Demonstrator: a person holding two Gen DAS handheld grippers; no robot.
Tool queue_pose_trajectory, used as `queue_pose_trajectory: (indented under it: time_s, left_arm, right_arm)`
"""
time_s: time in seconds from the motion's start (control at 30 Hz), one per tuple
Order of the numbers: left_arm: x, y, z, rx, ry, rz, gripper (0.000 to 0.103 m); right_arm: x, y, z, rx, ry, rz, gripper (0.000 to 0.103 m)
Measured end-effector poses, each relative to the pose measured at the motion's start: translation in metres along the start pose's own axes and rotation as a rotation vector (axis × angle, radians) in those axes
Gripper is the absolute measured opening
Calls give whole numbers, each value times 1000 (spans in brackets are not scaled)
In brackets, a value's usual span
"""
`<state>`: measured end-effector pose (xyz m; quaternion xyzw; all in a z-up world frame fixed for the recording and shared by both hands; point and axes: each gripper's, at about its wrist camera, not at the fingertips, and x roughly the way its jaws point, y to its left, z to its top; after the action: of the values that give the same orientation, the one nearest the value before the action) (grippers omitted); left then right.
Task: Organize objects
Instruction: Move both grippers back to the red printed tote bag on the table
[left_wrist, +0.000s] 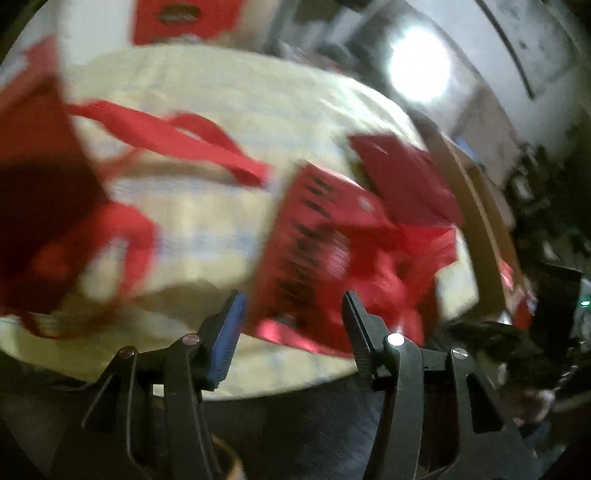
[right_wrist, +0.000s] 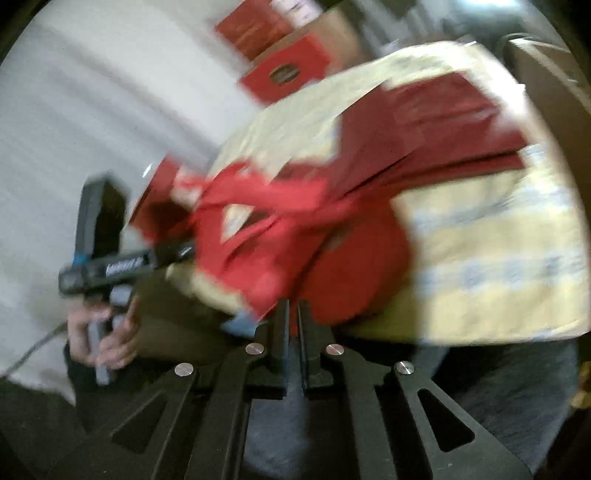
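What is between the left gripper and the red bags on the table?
Nothing visible. The left gripper stands open just above the red bag with black lettering on the cream tablecloth, and no other object lies in the gap. The pictures are blurred, so contact cannot be told.

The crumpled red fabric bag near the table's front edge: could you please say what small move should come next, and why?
Probably lower the left gripper onto the crumpled red fabric bag and close: its jaws stand apart with nothing pinched, while the right gripper looks nearly shut on that bag's edge.
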<state>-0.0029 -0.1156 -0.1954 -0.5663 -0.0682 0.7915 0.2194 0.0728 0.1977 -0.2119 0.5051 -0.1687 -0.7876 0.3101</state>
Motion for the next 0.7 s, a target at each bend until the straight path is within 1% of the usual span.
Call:
queue_pose_trajectory:
  time_s: [0.03, 0.07, 0.1, 0.13, 0.17, 0.2, 0.23, 0.27, 0.3, 0.37, 0.43, 0.47, 0.5, 0.53, 0.57, 0.6, 0.63, 0.67, 0.7]
  left_arm:
    - [0, 4, 1, -13, -10, 35, 50]
    - [1, 7, 2, -24, -14, 71, 50]
    - [4, 8, 2, -22, -11, 83, 50]
    - [7, 8, 0, -13, 9, 75, 47]
    - [11, 7, -4, -10, 40, 40, 40]
    - [16, 6, -8, -16, 71, -13, 39]
    - [19, 3, -11, -18, 79, -45, 39]
    - [18, 1, -13, -11, 57, -34, 38]
    - [18, 0, -13, -8, 55, -24, 38]
    - [19, -2, -13, -18, 63, -17, 38]
    - [19, -2, -15, -11, 91, -46, 38]
    - [18, 1, -16, -17, 103, -60, 40]
    - [15, 5, -17, -28, 88, -36, 40]
    - [15, 6, -17, -33, 87, -27, 40]
    - [13, 10, -17, -38, 90, -37, 40]
    - [12, 14, -18, -56, 96, -58, 40]
    - [12, 15, -18, -68, 97, -68, 40]
    - [11, 15, -19, -71, 98, -69, 40]
    - [10, 14, -21, -62, 102, -63, 40]
  right_arm:
    - [-3, -7, 7, -1, -29, -37, 26]
    - [-2, -12, 13, -5, -45, -68, 54]
    - [-1, -17, 21, -11, -69, -121, 54]
    - [0, -21, 26, -20, -83, -144, 51]
    - [3, -21, 31, -30, -84, -140, 43]
    - [9, -23, 35, -43, -72, -106, 34]
    - [14, -24, 36, -44, -61, -86, 29]
    - [22, -25, 35, -40, -36, -72, 18]
    - [32, -24, 33, -34, -14, -59, 8]
    - [37, -19, 21, -15, -1, -22, 4]
    - [40, -5, 7, 2, 1, 41, 3]
    - [45, 6, -1, -15, 26, 66, 3]
    - [46, 18, -11, -45, 39, 50, 3]
    - [47, 29, -18, -86, 55, 53, 3]
    - [43, 34, -20, -106, 58, 68, 3]
    - [37, 33, -17, -106, 41, 65, 4]
    - [29, 27, -10, -100, 1, 36, 5]
    - [20, 19, 0, -93, -43, -14, 6]
    - [15, 10, 7, -79, -60, -46, 6]
